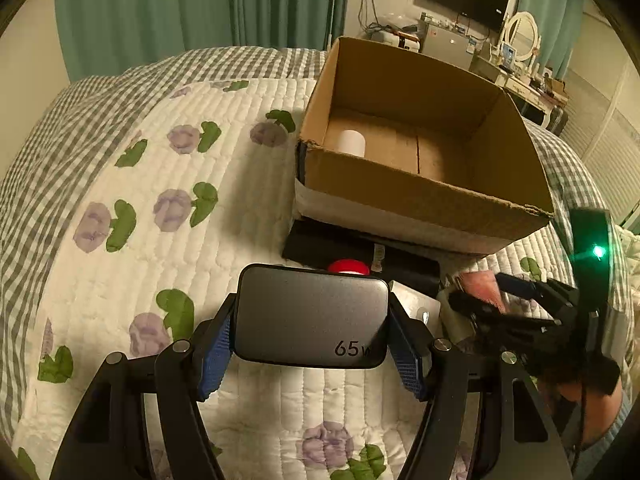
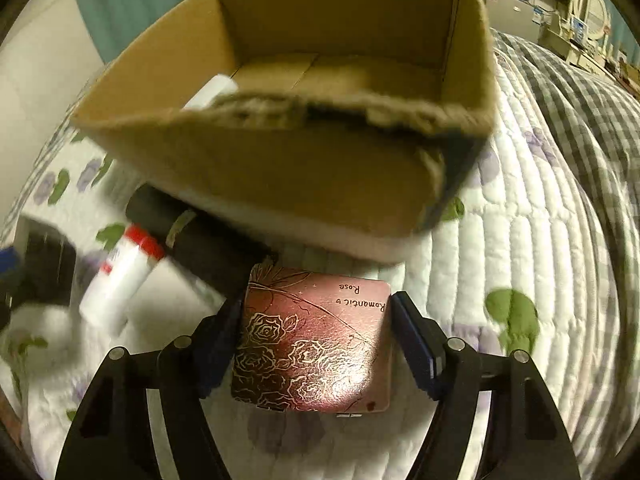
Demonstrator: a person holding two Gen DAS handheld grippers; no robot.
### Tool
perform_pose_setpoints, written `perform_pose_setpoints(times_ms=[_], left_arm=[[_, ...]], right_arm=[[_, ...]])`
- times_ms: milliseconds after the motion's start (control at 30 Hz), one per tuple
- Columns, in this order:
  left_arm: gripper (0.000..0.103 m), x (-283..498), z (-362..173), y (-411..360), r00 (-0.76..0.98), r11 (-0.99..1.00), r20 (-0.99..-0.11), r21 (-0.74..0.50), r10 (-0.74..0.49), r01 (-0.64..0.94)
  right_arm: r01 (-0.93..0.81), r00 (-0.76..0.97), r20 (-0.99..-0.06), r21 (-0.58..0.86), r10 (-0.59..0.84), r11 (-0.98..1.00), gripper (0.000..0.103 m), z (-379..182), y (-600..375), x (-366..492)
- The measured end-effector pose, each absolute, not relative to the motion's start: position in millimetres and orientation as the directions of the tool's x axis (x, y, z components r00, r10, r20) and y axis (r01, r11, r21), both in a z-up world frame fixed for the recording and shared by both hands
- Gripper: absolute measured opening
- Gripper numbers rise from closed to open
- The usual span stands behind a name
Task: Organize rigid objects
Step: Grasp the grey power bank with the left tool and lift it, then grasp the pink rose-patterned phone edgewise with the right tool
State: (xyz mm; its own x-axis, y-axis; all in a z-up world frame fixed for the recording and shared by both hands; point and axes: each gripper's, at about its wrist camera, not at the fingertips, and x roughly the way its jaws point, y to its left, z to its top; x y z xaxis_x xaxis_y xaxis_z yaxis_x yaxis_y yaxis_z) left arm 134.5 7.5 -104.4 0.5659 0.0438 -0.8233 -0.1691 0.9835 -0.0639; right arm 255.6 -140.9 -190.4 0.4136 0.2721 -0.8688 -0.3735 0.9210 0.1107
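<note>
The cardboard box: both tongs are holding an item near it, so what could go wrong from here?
1. The left tongs grip the smooth grey 65W charger by its sides; it might slip.
2. The cardboard box has a torn near rim, and the rose tin in the right tongs could catch on it.
3. A white cylinder already inside could be knocked over.

The quilt is white with purple flowers and green leaves, its border grey-checked. The cardboard box is brown. The grey charger shows "65". The tin is pink with golden roses.
</note>
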Motion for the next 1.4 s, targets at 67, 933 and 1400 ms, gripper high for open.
perform_pose_setpoints(times_ms=[67,933,1400], left_arm=[[0.070,129.8,-101.9,7.6,0.566,0.983,-0.824,-0.068,0.041,-0.171],[0.070,119.5,-96.1,15.3,0.577,0.988,-0.816,-0.067,0.026,-0.138],[0.070,130.7,-118.5,22.8,0.554,0.990,-0.832,-0.077,0.004,-0.123]], right_arm=[[-0.388,0.423,-0.868,0.083,0.258,0.918,0.072,-183.9,-139.4,247.6],[-0.451,0.429,-0.872,0.022,0.238,0.892,0.063,-169.2,-129.7,210.7],[-0.507,0.422,-0.874,-0.007,0.241,0.862,0.049,-187.7,-121.4,234.3]])
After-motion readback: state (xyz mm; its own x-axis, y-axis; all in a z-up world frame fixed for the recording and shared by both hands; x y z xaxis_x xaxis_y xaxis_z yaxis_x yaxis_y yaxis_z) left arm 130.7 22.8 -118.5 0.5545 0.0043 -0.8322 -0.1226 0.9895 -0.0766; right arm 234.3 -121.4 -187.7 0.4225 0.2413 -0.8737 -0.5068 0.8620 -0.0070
